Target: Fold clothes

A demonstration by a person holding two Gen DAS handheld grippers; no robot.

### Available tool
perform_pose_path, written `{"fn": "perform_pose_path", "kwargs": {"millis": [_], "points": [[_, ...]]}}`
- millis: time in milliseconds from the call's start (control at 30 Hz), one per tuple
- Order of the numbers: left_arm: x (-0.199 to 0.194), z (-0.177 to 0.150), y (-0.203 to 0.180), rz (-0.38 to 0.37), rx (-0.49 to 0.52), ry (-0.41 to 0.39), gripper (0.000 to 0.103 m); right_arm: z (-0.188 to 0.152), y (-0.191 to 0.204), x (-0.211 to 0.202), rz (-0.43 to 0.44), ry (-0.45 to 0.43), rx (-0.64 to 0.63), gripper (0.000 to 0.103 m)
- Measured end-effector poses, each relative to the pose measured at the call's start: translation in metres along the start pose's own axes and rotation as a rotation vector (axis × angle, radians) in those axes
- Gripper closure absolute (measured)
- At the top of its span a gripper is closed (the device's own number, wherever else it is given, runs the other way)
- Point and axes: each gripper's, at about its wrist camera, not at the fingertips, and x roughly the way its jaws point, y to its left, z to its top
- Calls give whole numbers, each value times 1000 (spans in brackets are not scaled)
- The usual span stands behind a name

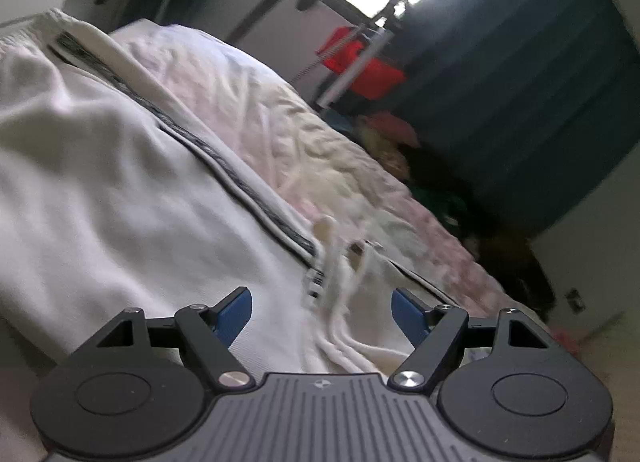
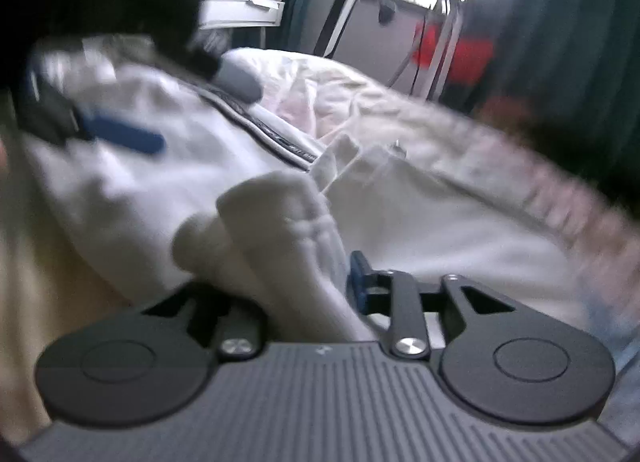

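Observation:
A white zip-up garment [image 1: 120, 190] with a dark zipper [image 1: 224, 166] and white drawstrings [image 1: 344, 274] lies spread on the bed. My left gripper [image 1: 322, 310] hovers low over its near edge, blue pads wide apart, open, with nothing between them. In the right wrist view a thick bunched fold of the same garment [image 2: 280, 222] fills the gap of my right gripper [image 2: 304, 282]. Its right blue pad [image 2: 358, 278] sits against the cloth and the left pad is hidden behind it. A blurred blue finger [image 2: 128, 138] of the left gripper shows at upper left.
The bed has a rumpled pale floral cover [image 1: 320, 150]. Beyond it stand a metal rack with red items [image 1: 360, 62], dark curtains [image 1: 520, 82], a bright window and a white table [image 2: 240, 10]. A dark sleeve [image 2: 120, 2] fills the right view's top left.

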Motion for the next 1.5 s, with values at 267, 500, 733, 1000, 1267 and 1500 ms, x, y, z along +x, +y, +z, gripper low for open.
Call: {"fn": "perform_pose_path", "kwargs": {"millis": [267, 500, 733, 1000, 1267, 1500], "points": [[10, -24, -18, -59, 89, 101, 25, -33, -72, -85, 242, 39, 462, 31], [25, -35, -14, -69, 61, 150, 30, -47, -141, -74, 77, -33, 707, 31], [40, -48, -16, 50, 168, 202, 50, -60, -147, -47, -137, 50, 612, 31], [33, -57, -29, 97, 310, 171, 54, -64, -130, -41, -181, 64, 523, 27], [31, -9, -44, 27, 306, 83, 51, -58, -139, -48, -175, 74, 567, 29], [103, 26, -70, 53, 285, 94, 40, -61, -149, -57, -153, 59, 595, 28]]}}
